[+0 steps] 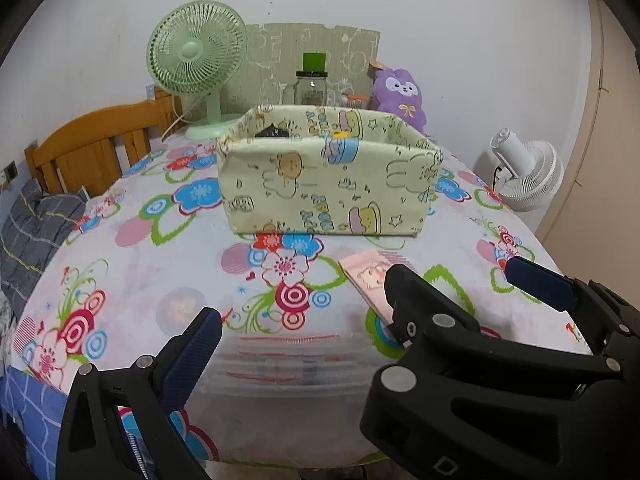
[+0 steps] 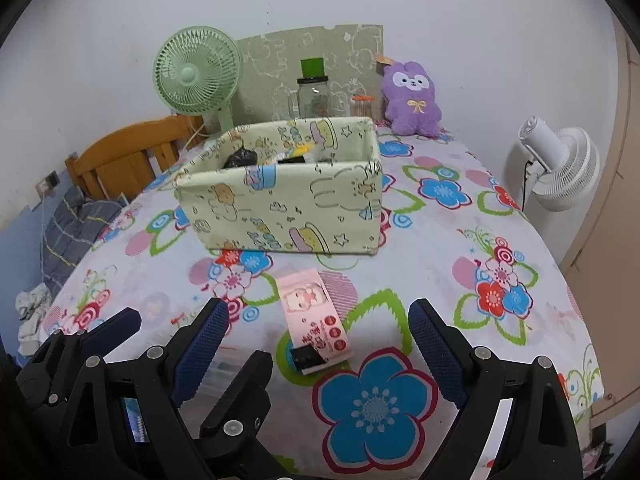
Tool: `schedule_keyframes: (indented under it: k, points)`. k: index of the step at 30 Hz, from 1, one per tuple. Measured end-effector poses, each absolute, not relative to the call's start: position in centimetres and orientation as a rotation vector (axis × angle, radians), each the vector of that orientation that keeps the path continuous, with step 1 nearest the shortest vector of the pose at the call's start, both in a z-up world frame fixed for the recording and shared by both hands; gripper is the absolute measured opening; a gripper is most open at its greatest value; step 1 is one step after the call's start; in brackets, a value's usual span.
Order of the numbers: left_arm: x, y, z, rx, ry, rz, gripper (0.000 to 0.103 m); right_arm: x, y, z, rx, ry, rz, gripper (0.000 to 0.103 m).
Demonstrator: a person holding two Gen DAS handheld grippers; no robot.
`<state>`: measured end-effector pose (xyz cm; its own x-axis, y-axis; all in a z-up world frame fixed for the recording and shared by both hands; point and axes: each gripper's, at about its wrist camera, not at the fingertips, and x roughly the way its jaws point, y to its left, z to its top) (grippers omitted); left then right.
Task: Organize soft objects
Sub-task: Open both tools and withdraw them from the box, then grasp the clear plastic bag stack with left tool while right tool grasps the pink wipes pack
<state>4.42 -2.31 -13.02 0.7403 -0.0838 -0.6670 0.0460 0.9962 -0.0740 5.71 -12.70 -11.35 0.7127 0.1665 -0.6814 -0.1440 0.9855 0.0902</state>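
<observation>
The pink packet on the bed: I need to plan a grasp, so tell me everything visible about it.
The pink packet is a flat, slim rectangle, glossy like plastic wrap, printed with a cartoon figure, red dots and red lettering, with a black patch at its near end. It lies flat and slightly askew on the floral sheet, in front of the fabric box, untouched.

The pale green fabric storage box [image 1: 328,184] with cartoon rabbits is showing printed letters, but they are not readable. The flat pink packet [image 2: 316,316] is carrying red characters, too small to read.
</observation>
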Motion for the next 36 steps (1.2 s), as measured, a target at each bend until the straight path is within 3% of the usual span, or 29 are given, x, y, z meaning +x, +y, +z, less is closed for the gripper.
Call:
schedule_keyframes:
  k: [36]
  points:
    - [6.4, -1.0, -17.4, -0.072, 0.766, 0.037, 0.102, 8.0, -12.0, -16.4, 0.053, 0.824, 0.173, 0.093]
